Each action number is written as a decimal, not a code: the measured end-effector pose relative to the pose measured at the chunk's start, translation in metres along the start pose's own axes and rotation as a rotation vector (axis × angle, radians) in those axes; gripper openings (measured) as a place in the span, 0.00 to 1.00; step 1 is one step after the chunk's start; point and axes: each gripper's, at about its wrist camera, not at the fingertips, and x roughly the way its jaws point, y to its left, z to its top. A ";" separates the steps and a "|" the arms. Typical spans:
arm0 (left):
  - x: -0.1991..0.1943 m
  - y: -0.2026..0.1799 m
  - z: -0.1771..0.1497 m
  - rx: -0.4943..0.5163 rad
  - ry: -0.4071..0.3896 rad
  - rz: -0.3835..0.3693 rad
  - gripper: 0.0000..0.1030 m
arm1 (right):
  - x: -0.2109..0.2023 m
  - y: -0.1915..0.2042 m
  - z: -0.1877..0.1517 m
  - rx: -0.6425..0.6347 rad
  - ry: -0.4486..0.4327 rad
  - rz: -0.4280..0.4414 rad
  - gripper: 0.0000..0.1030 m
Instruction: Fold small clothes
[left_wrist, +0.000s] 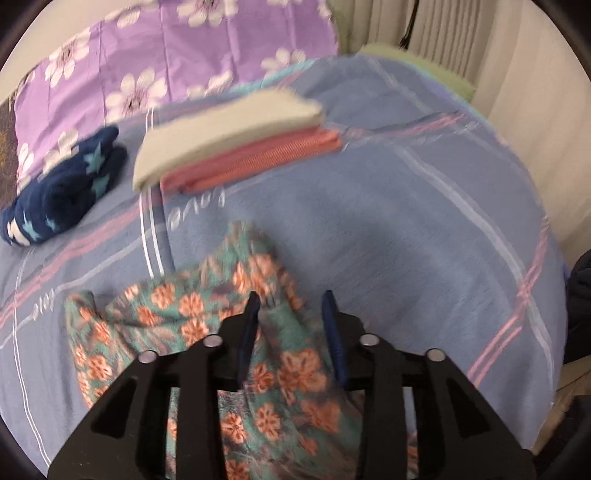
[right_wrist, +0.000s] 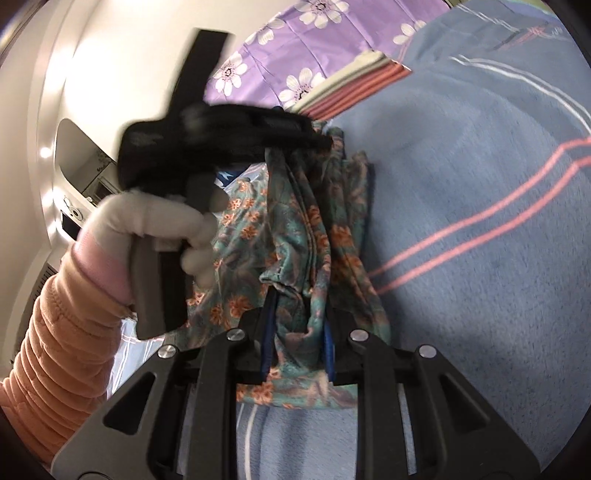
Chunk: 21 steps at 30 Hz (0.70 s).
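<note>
Garment: floral garment (left_wrist: 192, 314), teal with orange flowers, bunched and hanging between the two grippers just above the blue bed sheet (left_wrist: 388, 221).
Left gripper (left_wrist: 291, 299): jaws apart; cloth lies between and under them, but the pads do not seem to press it.
Right gripper (right_wrist: 297, 306): jaws clamped on a gathered fold of the garment, which runs ahead of them towards the left gripper.
Person: a gloved hand (right_wrist: 155, 218) holds the left gripper's handle, to the left of the right jaws.
Ahead of the left jaws: a folded stack (left_wrist: 236, 140), cream on pink, well apart; a dark blue starred bundle (left_wrist: 62, 192) to its left.
Step in hand: probably laying the garment down to re-grip a cleaner edge.
Doing it well: keep the right grip firm, let the cloth settle flat on the bed, then take a single edge, not a bunch, clear of the stack.
</note>
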 end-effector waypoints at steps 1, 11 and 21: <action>-0.014 -0.002 0.003 0.006 -0.034 -0.012 0.38 | 0.000 -0.002 0.000 0.008 0.002 0.003 0.21; -0.109 0.013 -0.103 0.074 -0.089 -0.032 0.61 | -0.004 -0.010 -0.001 0.063 0.025 0.051 0.20; -0.139 0.020 -0.230 0.136 -0.011 0.121 0.62 | -0.011 -0.007 0.007 0.089 0.021 0.080 0.17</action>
